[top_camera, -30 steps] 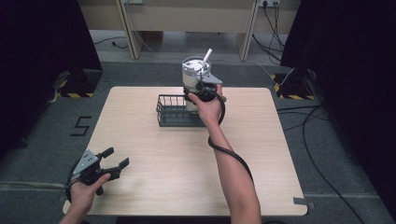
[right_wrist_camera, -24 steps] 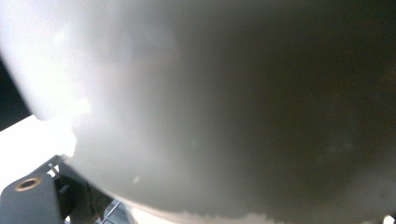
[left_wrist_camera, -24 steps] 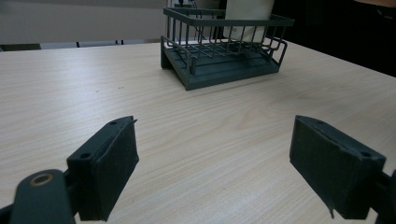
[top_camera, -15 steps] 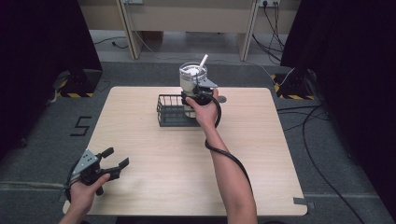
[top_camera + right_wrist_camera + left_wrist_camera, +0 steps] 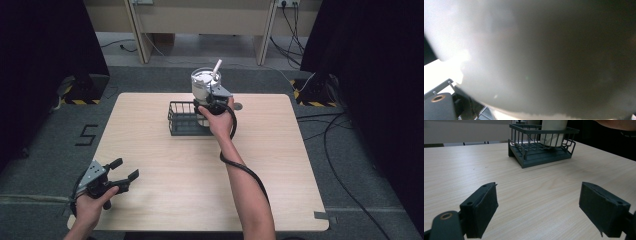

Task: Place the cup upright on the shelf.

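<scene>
White cup (image 5: 204,84) with a white stick (image 5: 217,67) poking out sits at the right end of the dark wire basket (image 5: 181,119), toward 12 o'clock on the wooden table (image 5: 280,165). Right gripper (image 5: 212,100) is at the cup from its 5 o'clock side; the cup wall (image 5: 544,55) blocks its camera, so cannot tell its jaw state. Left gripper (image 5: 117,175) hangs at 7 o'clock near the table corner, jaws spread wide with nothing between, well apart from the basket (image 5: 541,145).

Wooden table (image 5: 280,165) on grey floor (image 5: 360,165)
</scene>
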`<act>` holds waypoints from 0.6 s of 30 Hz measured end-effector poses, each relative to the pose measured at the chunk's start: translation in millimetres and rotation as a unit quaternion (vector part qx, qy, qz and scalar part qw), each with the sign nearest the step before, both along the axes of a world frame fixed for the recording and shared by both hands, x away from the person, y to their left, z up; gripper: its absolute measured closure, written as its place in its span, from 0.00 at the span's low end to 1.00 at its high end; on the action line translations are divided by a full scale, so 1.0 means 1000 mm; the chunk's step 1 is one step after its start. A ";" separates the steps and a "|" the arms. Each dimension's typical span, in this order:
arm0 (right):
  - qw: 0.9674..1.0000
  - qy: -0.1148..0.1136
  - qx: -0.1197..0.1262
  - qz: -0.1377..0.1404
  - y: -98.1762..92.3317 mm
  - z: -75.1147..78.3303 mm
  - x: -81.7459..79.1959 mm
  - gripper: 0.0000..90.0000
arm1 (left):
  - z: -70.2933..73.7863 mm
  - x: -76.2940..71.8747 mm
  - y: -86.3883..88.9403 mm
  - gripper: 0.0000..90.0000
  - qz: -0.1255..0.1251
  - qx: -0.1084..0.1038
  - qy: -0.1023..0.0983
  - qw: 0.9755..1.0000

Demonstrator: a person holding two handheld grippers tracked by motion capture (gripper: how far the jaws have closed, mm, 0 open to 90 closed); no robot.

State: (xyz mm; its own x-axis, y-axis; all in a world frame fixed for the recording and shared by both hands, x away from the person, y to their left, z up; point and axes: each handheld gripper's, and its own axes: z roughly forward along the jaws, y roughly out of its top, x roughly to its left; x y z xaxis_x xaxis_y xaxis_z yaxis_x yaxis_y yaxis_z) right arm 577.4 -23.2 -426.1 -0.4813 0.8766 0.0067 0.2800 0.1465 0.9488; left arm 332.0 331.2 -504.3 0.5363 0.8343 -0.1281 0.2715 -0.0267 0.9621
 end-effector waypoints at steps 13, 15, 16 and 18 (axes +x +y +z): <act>1.000 -0.023 0.010 -0.004 0.001 -0.008 -0.006 0.11 | 0.000 0.000 0.000 0.16 -0.001 0.001 0.001 1.000; 1.000 -0.026 0.010 -0.006 0.001 -0.008 -0.007 0.11 | 0.000 0.000 0.000 0.16 -0.001 0.001 0.001 1.000; 1.000 -0.027 0.010 -0.008 0.001 -0.008 -0.007 0.11 | 0.000 0.000 0.000 0.16 -0.001 0.001 0.001 1.000; 1.000 -0.028 0.010 -0.009 0.001 -0.008 -0.008 0.11 | 0.000 0.000 0.000 0.16 -0.001 0.001 0.001 1.000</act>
